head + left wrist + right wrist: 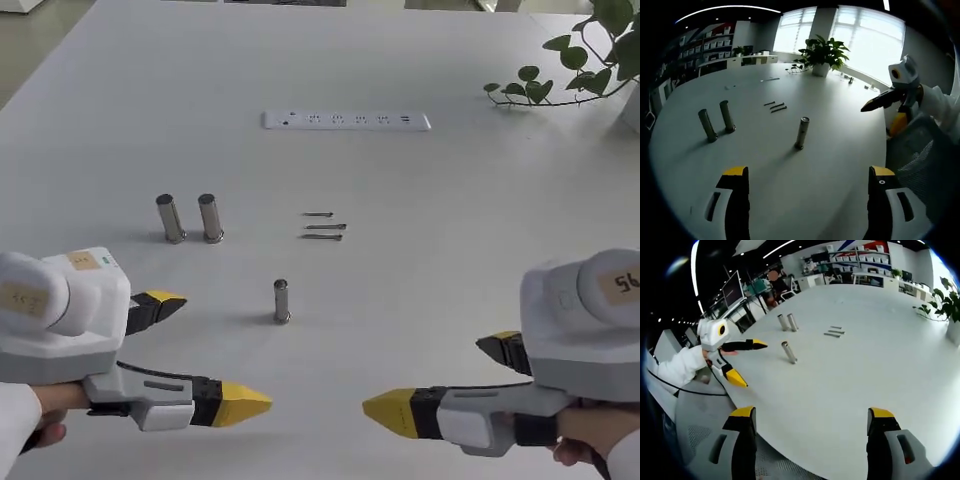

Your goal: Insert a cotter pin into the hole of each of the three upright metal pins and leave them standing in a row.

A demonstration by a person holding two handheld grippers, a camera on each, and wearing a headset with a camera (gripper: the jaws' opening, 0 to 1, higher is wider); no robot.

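Three cotter pins [322,226] lay side by side near the middle of the table [450,250], none fitted yet. We judged them light, thin and stiff, likely to skid on the smooth top. They looked best pinched at the head end, leaving the legs free to enter a hole. Left of them the outer metal pin [170,218] and inner metal pin [210,217] stood upright just beside each other. The lone metal pin [281,300] stood nearer us, well apart. These looked solid, slick and tippy, so we would steady them low on the barrel. The holes were too small to make out. The left gripper [225,350] and right gripper [422,374] hovered at the near edge, jaws spread wide, holding nothing. Beyond lay a power strip [346,121] and a plant [590,60].
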